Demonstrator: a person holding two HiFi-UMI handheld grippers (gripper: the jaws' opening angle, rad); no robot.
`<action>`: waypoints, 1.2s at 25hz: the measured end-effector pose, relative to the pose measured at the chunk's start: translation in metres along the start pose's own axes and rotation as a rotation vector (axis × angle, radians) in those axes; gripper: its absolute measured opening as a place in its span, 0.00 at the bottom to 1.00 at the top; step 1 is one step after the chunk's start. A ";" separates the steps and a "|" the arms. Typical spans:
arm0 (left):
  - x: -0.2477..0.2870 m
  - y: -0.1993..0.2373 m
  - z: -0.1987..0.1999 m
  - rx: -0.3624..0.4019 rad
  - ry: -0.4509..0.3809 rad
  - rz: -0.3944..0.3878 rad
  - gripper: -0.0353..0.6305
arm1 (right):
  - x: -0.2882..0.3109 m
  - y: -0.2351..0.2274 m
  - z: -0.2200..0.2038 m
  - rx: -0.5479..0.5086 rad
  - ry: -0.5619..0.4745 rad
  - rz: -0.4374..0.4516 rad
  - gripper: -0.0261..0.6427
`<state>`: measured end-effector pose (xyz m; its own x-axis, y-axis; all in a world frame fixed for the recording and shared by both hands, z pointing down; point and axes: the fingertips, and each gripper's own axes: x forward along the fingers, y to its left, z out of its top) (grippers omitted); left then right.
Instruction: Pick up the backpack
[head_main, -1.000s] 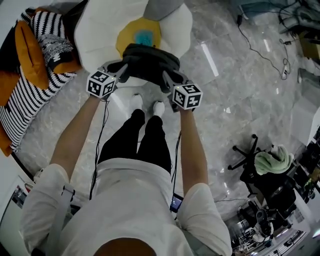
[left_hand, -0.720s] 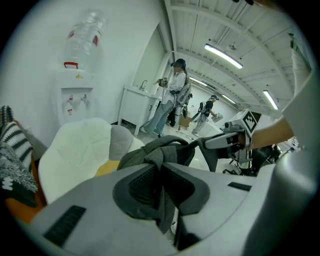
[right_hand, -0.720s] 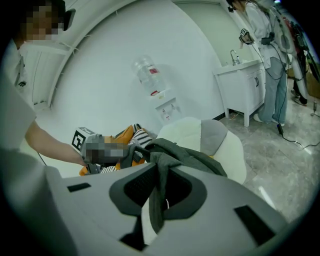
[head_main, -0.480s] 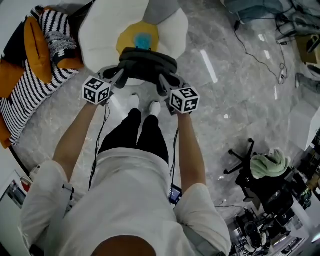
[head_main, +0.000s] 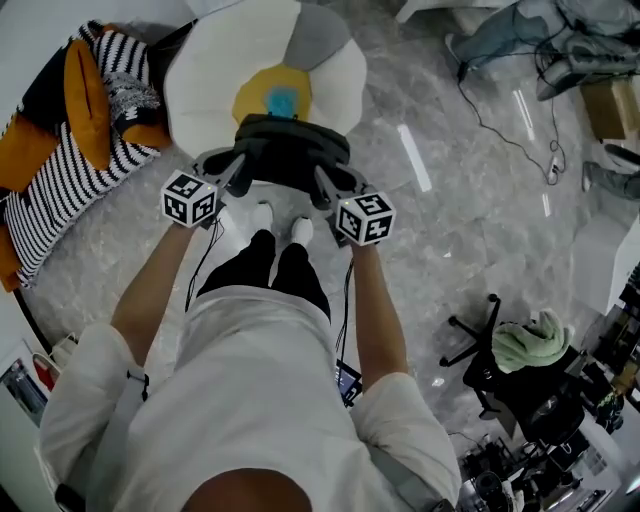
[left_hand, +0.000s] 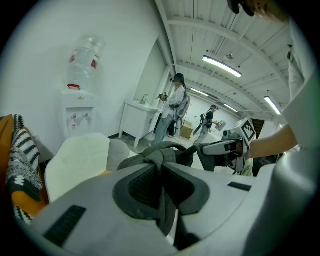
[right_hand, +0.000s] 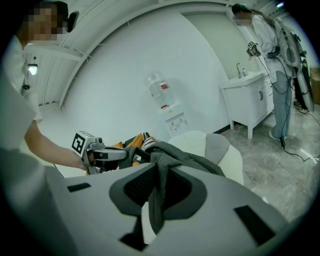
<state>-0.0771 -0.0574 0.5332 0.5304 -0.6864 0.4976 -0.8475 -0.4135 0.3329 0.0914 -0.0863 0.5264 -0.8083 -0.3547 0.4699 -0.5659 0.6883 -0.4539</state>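
Note:
A dark grey backpack (head_main: 290, 150) hangs in the air between my two grippers, above the floor and in front of the white flower-shaped cushion (head_main: 215, 85). My left gripper (head_main: 232, 168) is shut on a grey strap (left_hand: 159, 172) at the bag's left side. The right gripper (head_main: 322, 180) is shut on the other strap (right_hand: 159, 187) at its right side. In the left gripper view the bag's top (left_hand: 155, 152) rises just beyond the jaws, with the right gripper (left_hand: 230, 146) behind it. In the right gripper view the left gripper (right_hand: 95, 152) shows beyond the bag (right_hand: 185, 157).
A striped and orange cushion pile (head_main: 70, 150) lies at the left. The person's feet (head_main: 275, 222) stand just below the bag. A cable (head_main: 505, 110) runs over the marble floor at the right. An office chair with a green cloth (head_main: 525, 345) stands at the lower right. Other people stand by a sink cabinet (left_hand: 135, 120).
Both grippers have risen together with the backpack, lifting it off the flower cushion and a little toward the person.

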 end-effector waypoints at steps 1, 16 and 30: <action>-0.004 -0.005 0.004 0.000 -0.008 0.002 0.11 | -0.006 0.004 0.002 -0.005 -0.005 0.003 0.11; -0.052 -0.048 0.059 0.009 -0.126 0.011 0.11 | -0.051 0.043 0.050 -0.093 -0.058 0.055 0.11; -0.098 -0.077 0.140 0.107 -0.289 -0.009 0.11 | -0.092 0.085 0.123 -0.183 -0.190 0.091 0.11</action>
<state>-0.0676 -0.0421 0.3466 0.5226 -0.8176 0.2416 -0.8483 -0.4705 0.2429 0.0977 -0.0724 0.3514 -0.8804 -0.3866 0.2746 -0.4645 0.8194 -0.3359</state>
